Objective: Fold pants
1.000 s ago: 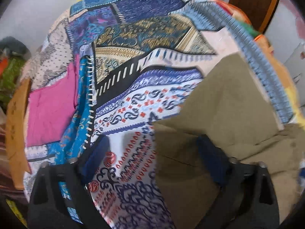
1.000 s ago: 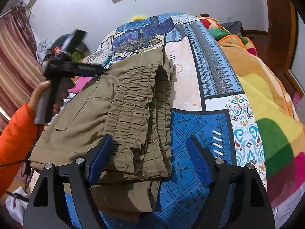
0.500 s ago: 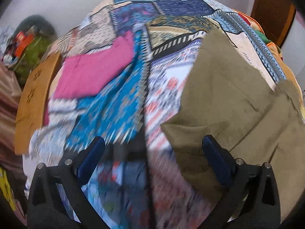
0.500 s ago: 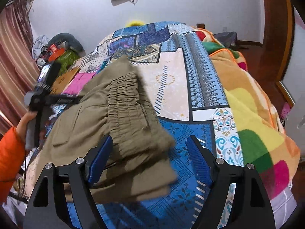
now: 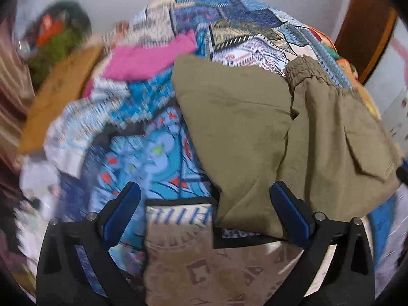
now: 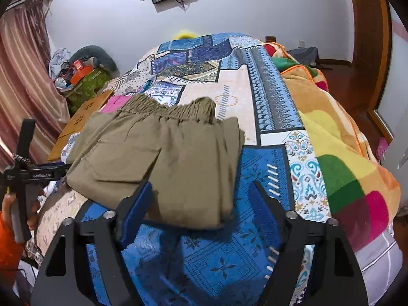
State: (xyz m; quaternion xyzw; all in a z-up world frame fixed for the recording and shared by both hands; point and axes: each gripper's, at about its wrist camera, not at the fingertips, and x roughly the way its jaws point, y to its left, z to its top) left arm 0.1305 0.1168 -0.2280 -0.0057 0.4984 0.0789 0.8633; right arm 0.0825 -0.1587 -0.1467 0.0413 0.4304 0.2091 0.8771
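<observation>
The olive pants (image 6: 168, 153) lie folded into a compact stack on the patterned bedspread (image 6: 229, 250), elastic waistband (image 6: 176, 109) at the far side. In the left wrist view the pants (image 5: 280, 137) fill the right half, flap pocket (image 5: 367, 158) facing up. My right gripper (image 6: 201, 204) is open and empty, just above the stack's near edge. My left gripper (image 5: 206, 209) is open and empty, at the stack's left near corner. It also shows in the right wrist view (image 6: 28, 176), held by a hand at the left edge.
A colourful blanket (image 6: 339, 137) covers the bed's right side. A pink cloth (image 5: 150, 58) lies beyond the pants. A wooden bed edge (image 5: 58, 97) and a cluttered stand (image 6: 81, 79) are at left. A door (image 6: 369, 38) is at right.
Both grippers have pulled back toward the near edge of the bed. The pants now lie flat and squared, waistband at the far side. The left view is blurred by motion.
</observation>
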